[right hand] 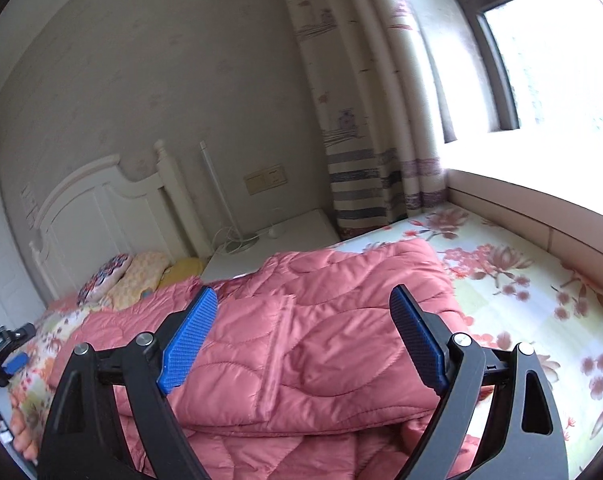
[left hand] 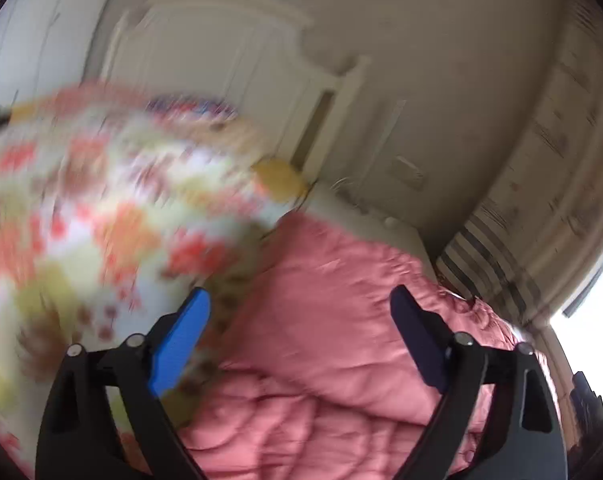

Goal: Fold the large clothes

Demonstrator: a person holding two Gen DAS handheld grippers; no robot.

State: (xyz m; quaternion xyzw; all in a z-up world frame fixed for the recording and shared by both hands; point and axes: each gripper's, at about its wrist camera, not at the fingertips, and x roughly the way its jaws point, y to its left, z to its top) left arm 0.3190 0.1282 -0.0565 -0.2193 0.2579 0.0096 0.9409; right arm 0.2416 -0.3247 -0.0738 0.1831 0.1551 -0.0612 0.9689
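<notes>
Lying partly folded on the flowery bed sheet (right hand: pixel 521 280), the pink puffy coat (right hand: pixel 321 344) waited for another fold. Both the left claw (left hand: pixel 301 312) and right claw (right hand: pixel 303 312) hung above it, wide apart, holding nothing. Next, I think, they needed to grab an edge.

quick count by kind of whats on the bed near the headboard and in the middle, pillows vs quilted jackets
pillows: 3, one patterned, one pale yellow-orange, one mustard yellow
quilted jackets: 1, the pink jacket, lying folded on the floral sheet
total: 4
</notes>
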